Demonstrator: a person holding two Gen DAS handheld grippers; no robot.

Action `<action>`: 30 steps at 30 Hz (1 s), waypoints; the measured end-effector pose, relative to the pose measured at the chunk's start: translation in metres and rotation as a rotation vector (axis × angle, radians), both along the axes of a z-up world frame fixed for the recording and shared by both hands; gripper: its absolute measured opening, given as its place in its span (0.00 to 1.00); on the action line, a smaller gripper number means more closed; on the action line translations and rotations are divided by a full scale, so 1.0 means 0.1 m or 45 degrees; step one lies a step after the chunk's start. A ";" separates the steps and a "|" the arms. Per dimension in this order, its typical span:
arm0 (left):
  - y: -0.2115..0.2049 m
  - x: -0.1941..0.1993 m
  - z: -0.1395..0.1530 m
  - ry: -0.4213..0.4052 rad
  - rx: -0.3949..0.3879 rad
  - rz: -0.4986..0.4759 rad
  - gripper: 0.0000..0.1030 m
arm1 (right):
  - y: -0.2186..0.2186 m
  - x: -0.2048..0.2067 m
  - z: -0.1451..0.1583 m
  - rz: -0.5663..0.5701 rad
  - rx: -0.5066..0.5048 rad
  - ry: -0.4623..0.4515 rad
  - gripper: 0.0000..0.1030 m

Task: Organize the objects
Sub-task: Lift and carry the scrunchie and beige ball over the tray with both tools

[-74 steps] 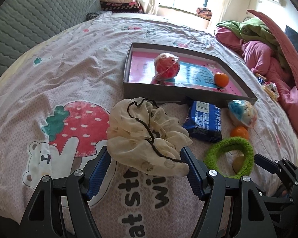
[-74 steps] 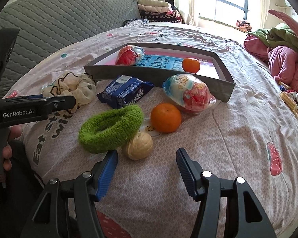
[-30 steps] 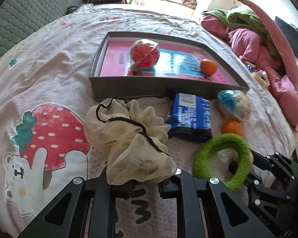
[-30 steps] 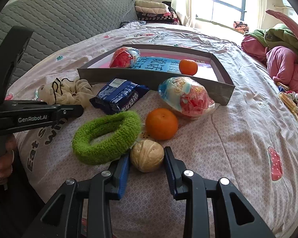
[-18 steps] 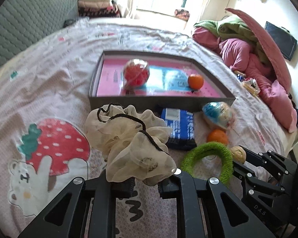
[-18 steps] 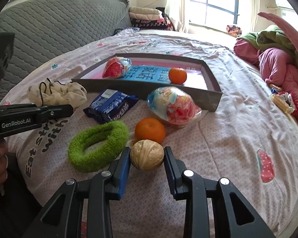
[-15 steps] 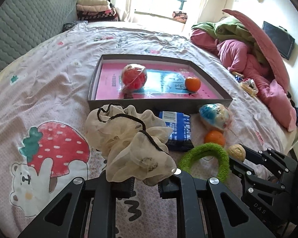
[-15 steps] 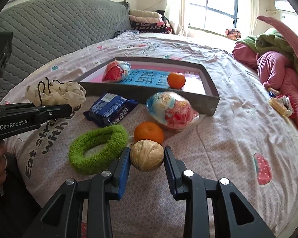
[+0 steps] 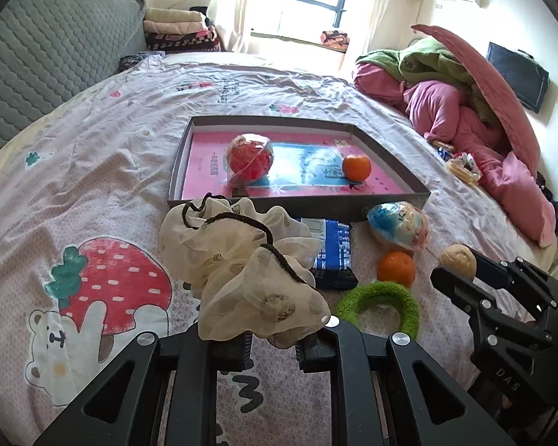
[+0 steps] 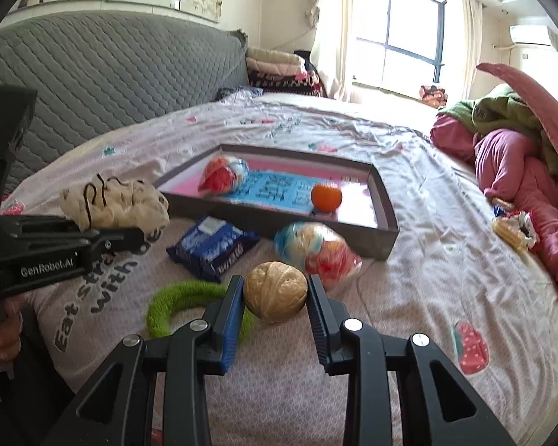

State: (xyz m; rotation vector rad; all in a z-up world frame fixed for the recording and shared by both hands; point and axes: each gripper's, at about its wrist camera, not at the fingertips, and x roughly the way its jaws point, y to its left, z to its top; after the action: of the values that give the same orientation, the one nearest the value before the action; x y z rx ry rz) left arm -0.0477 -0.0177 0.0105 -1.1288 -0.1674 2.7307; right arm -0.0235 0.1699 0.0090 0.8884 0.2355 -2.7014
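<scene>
Both the scrunchie (image 9: 241, 260) and walnut (image 10: 275, 291) have risen off the bedspread (image 10: 409, 271).

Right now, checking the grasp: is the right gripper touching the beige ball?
Touching. The right wrist view shows the right gripper pressing both sides of the beige ball.

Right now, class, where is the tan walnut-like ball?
In the right wrist view the tan ball sits low and central, clamped between the right gripper pads, above the bedspread just right of the green ring.
</scene>
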 end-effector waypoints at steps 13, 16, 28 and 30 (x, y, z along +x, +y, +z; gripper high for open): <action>0.05 0.03 0.12 0.058 -0.009 0.032 0.17 | -0.01 -0.12 0.20 0.024 -0.033 0.035 0.33; 0.06 0.01 0.18 0.068 -0.004 0.039 0.17 | 0.03 -0.17 0.24 0.018 -0.057 0.032 0.33; 0.16 -0.09 0.45 0.117 -0.027 0.034 0.17 | 0.06 -0.30 0.43 0.027 -0.077 0.073 0.33; 0.18 -0.10 0.48 0.118 -0.043 0.039 0.17 | 0.06 -0.33 0.46 0.029 -0.084 0.077 0.33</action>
State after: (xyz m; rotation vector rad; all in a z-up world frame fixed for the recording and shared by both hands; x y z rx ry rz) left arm -0.0578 0.0007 0.0582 -1.0136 -0.1276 2.8160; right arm -0.0562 0.1758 0.0554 0.7815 0.1674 -2.7013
